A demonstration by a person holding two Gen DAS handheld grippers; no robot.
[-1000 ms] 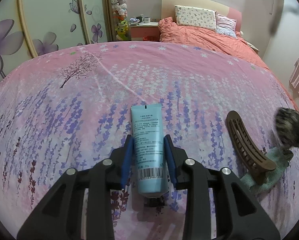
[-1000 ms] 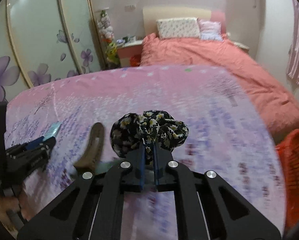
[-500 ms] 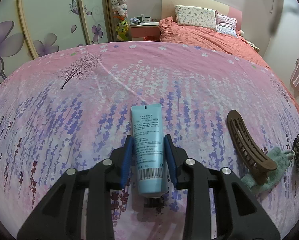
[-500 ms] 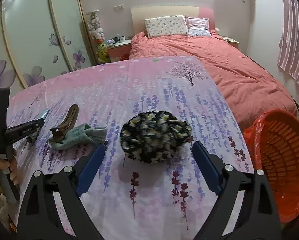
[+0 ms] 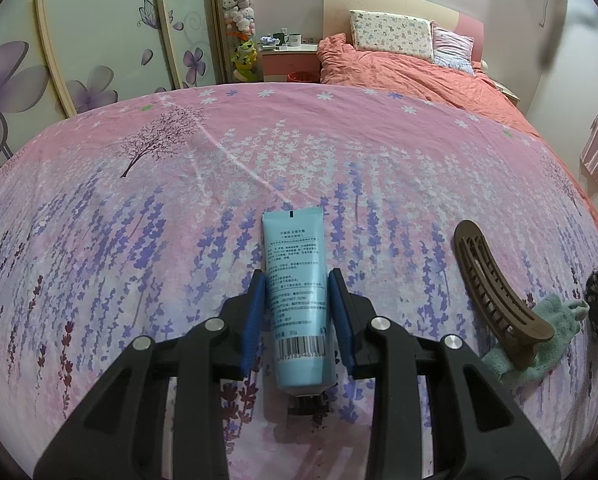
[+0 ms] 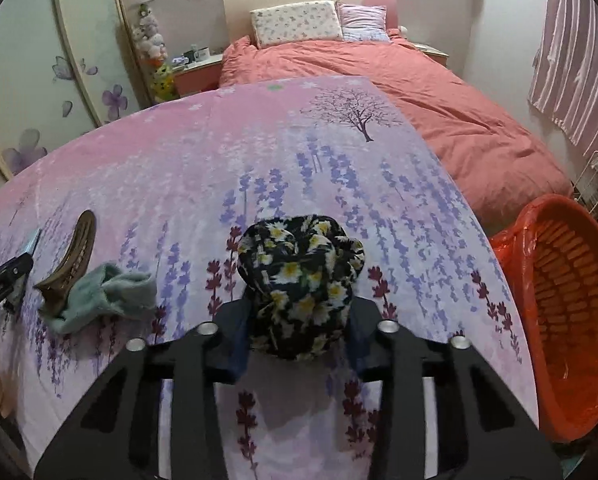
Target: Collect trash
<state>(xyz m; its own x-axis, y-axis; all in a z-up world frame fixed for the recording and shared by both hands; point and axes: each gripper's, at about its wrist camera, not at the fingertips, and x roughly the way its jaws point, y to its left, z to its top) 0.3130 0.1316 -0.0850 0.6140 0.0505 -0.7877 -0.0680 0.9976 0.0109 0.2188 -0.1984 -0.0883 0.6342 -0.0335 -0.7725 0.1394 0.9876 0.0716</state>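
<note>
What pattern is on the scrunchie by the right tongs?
Black with white, yellow-centred daisies; the scrunchie shows best in the right wrist view.

left tongs (image 5: pixel 297 286): black frame | blue pads | silver screws

My left gripper (image 5: pixel 298 300) points toward twelve o'clock, low over the surface, its blue pads (image 5: pixel 255 312) pressed against both sides of what sits between them. My right gripper (image 6: pixel 299 320) also points to twelve o'clock, jaws set fairly wide, fingertips mostly hidden, so contact is unclear.
</note>
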